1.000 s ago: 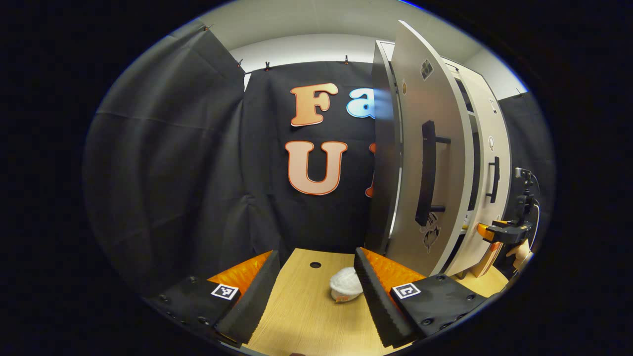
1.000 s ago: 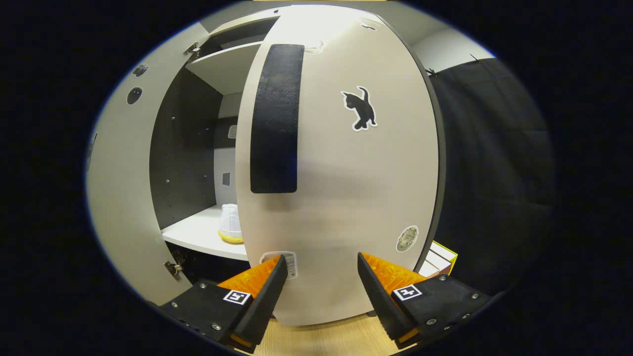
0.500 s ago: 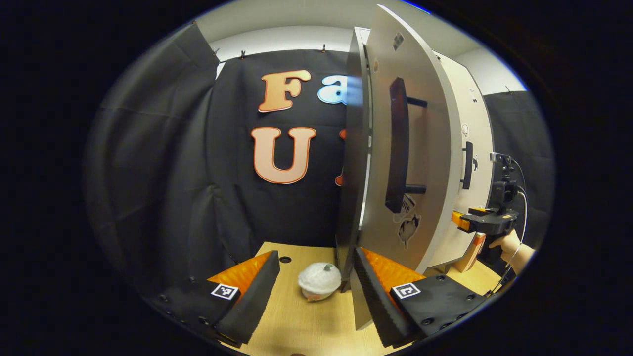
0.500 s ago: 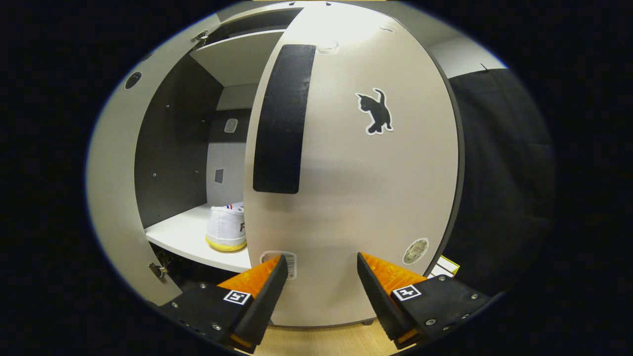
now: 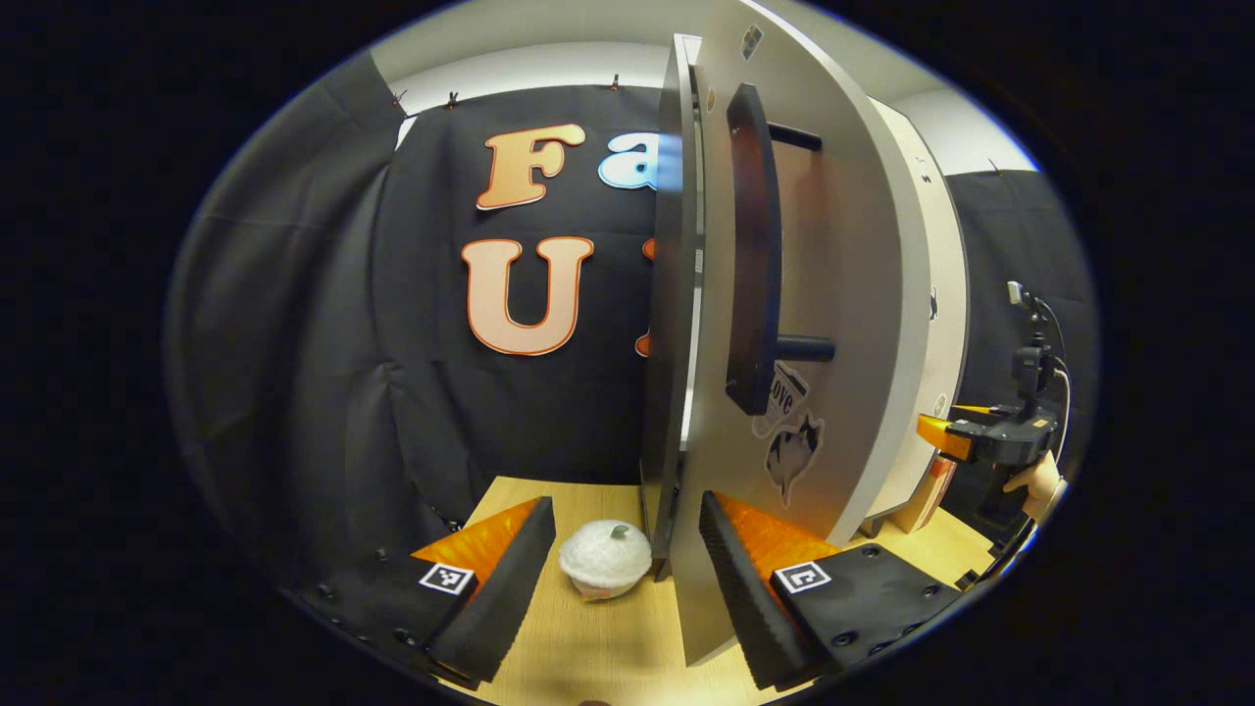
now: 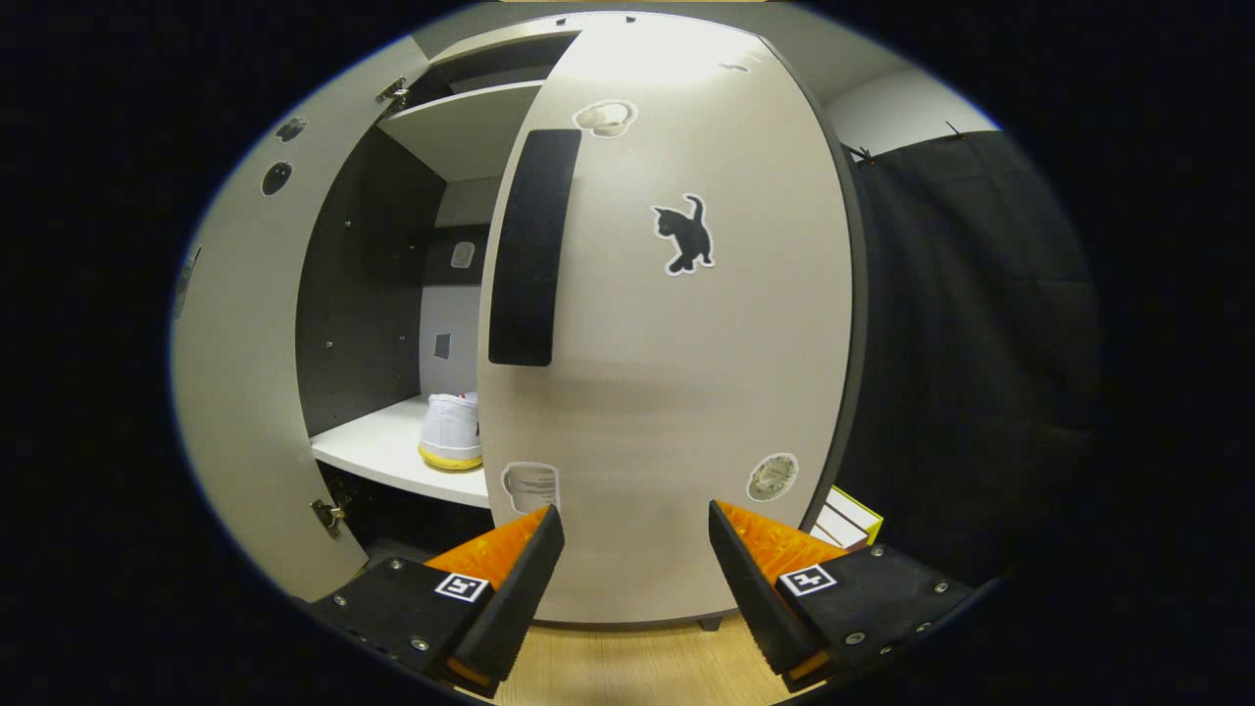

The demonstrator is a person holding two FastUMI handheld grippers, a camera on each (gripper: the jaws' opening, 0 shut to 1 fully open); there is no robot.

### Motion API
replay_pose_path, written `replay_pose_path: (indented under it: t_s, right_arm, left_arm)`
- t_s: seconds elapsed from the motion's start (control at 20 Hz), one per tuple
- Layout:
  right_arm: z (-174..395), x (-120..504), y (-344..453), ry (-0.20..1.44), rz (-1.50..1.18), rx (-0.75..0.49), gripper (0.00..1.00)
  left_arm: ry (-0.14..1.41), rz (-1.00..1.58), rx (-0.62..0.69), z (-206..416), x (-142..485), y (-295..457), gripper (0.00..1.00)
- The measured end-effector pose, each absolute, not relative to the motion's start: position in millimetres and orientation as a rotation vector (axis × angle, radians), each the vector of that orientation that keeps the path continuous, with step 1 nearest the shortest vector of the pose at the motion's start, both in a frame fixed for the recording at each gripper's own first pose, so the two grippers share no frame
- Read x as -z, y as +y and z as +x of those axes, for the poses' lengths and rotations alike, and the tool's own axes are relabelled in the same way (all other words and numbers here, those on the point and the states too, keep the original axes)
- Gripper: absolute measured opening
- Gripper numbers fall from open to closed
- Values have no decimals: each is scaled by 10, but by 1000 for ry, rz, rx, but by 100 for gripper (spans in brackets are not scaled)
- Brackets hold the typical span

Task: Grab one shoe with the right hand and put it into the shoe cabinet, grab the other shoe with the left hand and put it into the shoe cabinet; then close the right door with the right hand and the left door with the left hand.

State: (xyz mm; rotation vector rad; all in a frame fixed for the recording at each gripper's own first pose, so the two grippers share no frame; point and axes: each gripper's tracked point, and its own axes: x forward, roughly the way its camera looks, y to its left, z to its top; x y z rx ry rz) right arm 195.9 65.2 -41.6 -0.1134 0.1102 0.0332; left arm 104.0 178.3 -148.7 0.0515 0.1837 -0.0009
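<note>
two doors: both stood part open on the cabinet [image 6: 245, 324], which sat on the bench [image 5: 608, 642].
left tongs [image 5: 625, 554]: jaws spread wide and empty, low over the bench, facing the thin edge of the left door [image 5: 833, 294]; that door's lower corner lay between the fingers, nearer the right-hand one, contact not clear.
left door: seen nearly edge-on in the left gripper view, its dark bar handle [image 5: 753, 255] upright on two pegs, stickers below the handle.
right tongs [image 6: 634, 564]: jaws apart, holding nothing, pointed at the outer face of the right door [image 6: 677, 373], close to its lower part, touching or not i could not tell; in the left gripper view they showed far off at the right edge [image 5: 946, 433], with a hand [image 5: 1037, 482] on the grip.
right door: swung most of the way across the opening, a dark upright handle [image 6: 529, 250] on its left part, a black cat sticker [image 6: 686, 233] to the right of that.
shoe [image 6: 451, 443]: white with a yellowish sole, resting on the inner shelf [image 6: 382, 456], partly hidden behind the right door's edge.
other shoe: could not be made out.
white round item [image 5: 605, 557]: on the bench between the left fingers, just beside the cabinet's foot.
box [image 6: 851, 518]: on the bench to the right of the cabinet.
</note>
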Motion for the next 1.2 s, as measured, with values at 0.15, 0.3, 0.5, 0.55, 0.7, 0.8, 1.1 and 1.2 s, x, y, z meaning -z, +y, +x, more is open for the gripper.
replay_pose_path:
  t_s: [0.15, 0.3, 0.5, 0.55, 0.7, 0.8, 1.1, 1.2]
  right_arm:
    - [1806, 363, 449, 105, -94, -31, 93]
    - [1708, 261, 261, 94, -60, -37, 93]
    - [1610, 161, -16, 85, -22, -41, 93]
    - [1599, 132, -84, 76, -18, -47, 93]
    - [1592, 106, -352, 70, -42, -39, 93]
    - [1571, 56, -489, 58, -43, -41, 94]
    - [1502, -37, -909, 42, -41, -21, 94]
    - [1479, -44, -1058, 40, -39, -9, 94]
  left_arm:
    - [199, 30, 30, 1062, 1533, 1601, 95]
    - [197, 37, 67, 1110, 1535, 1258, 99]
    - [184, 52, 86, 1215, 1515, 834, 99]
    - [187, 51, 87, 1241, 1522, 760, 95]
    - [191, 26, 90, 1373, 1555, 543, 96]
    - [179, 24, 109, 1494, 1545, 359, 95]
    - [169, 97, 90, 2021, 1635, 4, 97]
    - [160, 118, 73, 2143, 1630, 8, 95]
